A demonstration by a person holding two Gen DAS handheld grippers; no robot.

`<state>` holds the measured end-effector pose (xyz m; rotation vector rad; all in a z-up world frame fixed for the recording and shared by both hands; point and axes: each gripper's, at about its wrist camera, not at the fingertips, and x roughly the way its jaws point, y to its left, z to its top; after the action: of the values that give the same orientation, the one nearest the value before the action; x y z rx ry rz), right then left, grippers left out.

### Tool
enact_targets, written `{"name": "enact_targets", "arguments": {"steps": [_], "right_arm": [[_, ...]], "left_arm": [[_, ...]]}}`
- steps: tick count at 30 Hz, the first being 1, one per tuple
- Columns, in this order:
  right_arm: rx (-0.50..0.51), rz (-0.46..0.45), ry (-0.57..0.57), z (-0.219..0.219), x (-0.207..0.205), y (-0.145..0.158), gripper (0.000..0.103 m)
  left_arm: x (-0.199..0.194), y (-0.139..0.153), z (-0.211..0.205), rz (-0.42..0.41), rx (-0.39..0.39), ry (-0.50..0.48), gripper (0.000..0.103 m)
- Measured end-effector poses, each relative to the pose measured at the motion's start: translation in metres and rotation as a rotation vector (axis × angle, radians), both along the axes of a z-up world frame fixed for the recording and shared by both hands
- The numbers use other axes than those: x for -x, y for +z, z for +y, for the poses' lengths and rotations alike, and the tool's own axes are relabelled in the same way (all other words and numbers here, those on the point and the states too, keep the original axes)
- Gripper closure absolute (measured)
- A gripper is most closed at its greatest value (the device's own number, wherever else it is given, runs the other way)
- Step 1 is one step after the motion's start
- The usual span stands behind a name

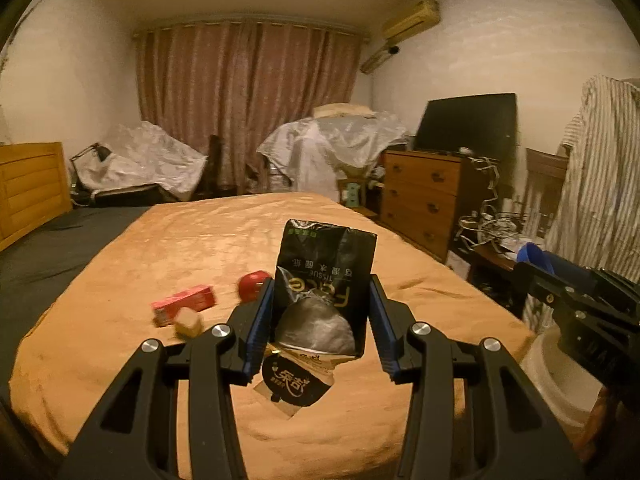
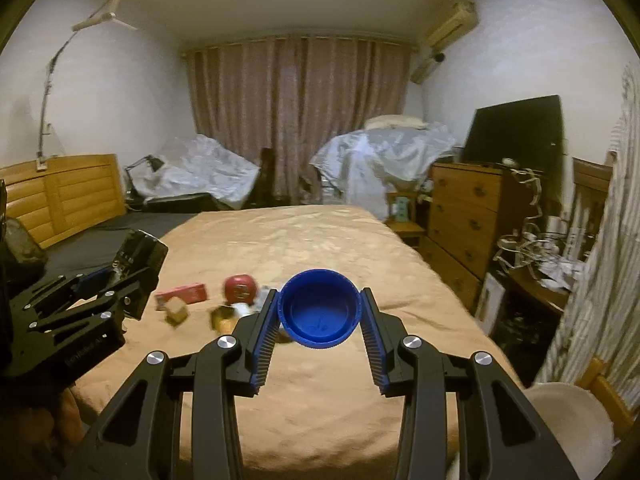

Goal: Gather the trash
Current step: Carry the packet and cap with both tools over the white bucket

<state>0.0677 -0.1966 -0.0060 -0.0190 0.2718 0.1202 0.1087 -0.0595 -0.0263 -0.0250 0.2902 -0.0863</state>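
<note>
Left gripper (image 1: pixel 322 300): jaws pinching one black tissue pack (image 1: pixel 326 276), held upright above the bed (image 1: pixel 200 240); its open bottom end faces the camera, silver lining showing.

Right gripper (image 2: pixel 320 308): jaws clamped on one blue plastic cap (image 2: pixel 318 308), hollow side toward the camera, ribbed rim against both blue pads (image 2: pixel 266 332).

Trash left on the orange blanket, near half of the bed, left of centre:
- one pink-red carton (image 1: pixel 184 304), lying flat
- one small tan block (image 1: pixel 189 322), just in front of the carton, blurred
- one red round item (image 1: pixel 252 285), right of the carton; kind cannot be told
- one dark round label on a brown wrapper (image 1: pixel 298 380), under the left gripper

Right wrist view also shows a yellowish scrap (image 2: pixel 224 320) near the red item, too blurred to identify.

One white bin (image 1: pixel 556 376) stands at the bed's near right corner.
</note>
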Motion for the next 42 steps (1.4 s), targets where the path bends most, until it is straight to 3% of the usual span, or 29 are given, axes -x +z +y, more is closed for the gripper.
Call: {"name": "enact_targets", "arguments": {"steps": [14, 24, 32, 42], "right_arm": [[0.010, 0.054, -0.219, -0.149, 0.038, 0.008, 0.062], [-0.005, 0.196, -0.358, -0.271, 0.059, -0.005, 0.062], [-0.036, 0.341, -0.389, -0.341, 0.054, -0.028, 0.062], [-0.133, 0.614, -0.298, -0.399, 0.006, -0.067, 0.062]], "left_arm": [[-0.019, -0.001, -0.116, 0.048, -0.036, -0.246, 0.060], [-0.023, -0.012, -0.209, 0.119, -0.069, -0.450, 0.059], [-0.031, -0.032, -0.269, 0.229, -0.124, -0.576, 0.059], [-0.057, -0.072, -0.315, 0.482, -0.235, -0.718, 0.059]]}}
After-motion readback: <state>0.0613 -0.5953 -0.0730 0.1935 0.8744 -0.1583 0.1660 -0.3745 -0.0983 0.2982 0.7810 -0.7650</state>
